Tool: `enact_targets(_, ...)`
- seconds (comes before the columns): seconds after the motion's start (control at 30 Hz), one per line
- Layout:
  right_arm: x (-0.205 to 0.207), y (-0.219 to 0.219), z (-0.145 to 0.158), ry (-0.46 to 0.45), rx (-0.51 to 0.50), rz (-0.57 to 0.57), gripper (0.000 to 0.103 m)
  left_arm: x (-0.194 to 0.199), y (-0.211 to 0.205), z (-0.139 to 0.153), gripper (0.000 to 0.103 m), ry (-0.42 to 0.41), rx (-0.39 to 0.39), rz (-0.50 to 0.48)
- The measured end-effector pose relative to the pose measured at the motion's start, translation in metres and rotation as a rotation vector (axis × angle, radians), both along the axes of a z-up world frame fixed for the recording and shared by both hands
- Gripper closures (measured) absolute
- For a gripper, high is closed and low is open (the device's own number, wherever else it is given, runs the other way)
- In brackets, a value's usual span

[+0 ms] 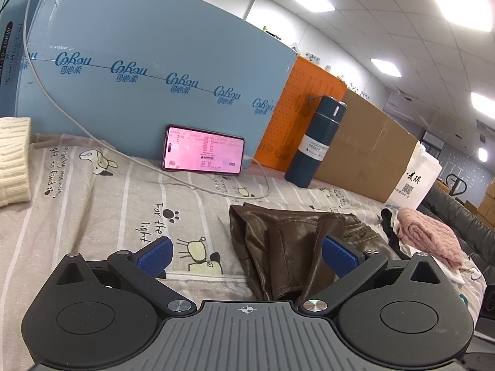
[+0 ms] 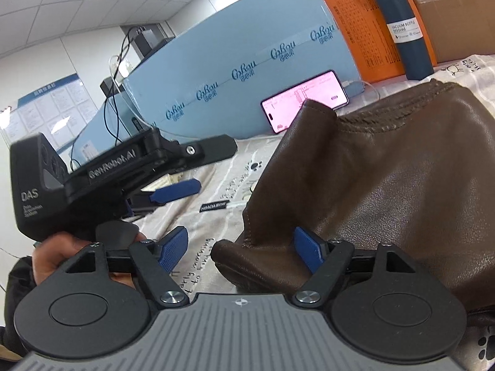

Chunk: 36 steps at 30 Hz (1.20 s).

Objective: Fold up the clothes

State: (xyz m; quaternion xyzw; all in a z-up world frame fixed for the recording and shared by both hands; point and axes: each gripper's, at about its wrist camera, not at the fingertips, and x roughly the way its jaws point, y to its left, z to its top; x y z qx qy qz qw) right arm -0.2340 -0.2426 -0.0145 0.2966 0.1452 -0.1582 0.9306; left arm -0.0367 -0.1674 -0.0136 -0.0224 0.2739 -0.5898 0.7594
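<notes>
A brown leather garment lies bunched on the patterned sheet. In the left wrist view my left gripper is open. Its right pad is against a raised fold of the garment and its left pad is over bare sheet. In the right wrist view the garment fills the right side. My right gripper is open, with a folded edge of leather lying between its pads and the left pad clear of it. The left gripper, held in a hand, hovers to the left.
A lit phone leans on a blue carton, with a white cable trailing over the sheet. A dark blue bottle stands by an orange box and a cardboard box. A pink knit lies at right and a cream knit at left.
</notes>
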Motion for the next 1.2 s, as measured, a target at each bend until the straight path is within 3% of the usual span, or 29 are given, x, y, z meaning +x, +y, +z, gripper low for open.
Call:
enact_targets(0.33,-0.023,-0.005,0.017,-0.055,0.002,-0.046,0.024,-0.007,-0.006,-0.006,0.000,-0.045,0.035,-0.013)
enact_targets(0.5,-0.033,-0.010,0.019,-0.061,0.006,-0.068,0.023,-0.013,-0.003,-0.003,0.000,-0.098,-0.005,-0.010)
enact_targets(0.67,-0.045,-0.014,0.022,-0.119,0.042,-0.034,0.023,-0.010,0.001,-0.002,0.000,-0.092,-0.052,0.012)
enact_targets(0.77,-0.059,-0.015,0.027,-0.170,0.035,-0.031,0.018,-0.011,-0.001,-0.002,0.000,-0.088,-0.051,0.010)
enact_targets(0.9,-0.081,-0.025,0.033,-0.191,-0.006,-0.146,0.016,-0.021,-0.005,-0.004,0.000,-0.109,-0.044,-0.056)
enact_targets(1.03,-0.097,-0.044,0.028,-0.181,0.014,-0.254,0.016,-0.031,-0.008,-0.005,0.000,-0.097,-0.051,-0.147)
enact_targets(1.2,-0.111,-0.069,0.022,-0.157,0.019,-0.370,0.016,-0.038,-0.021,-0.013,0.000,-0.142,0.061,-0.121)
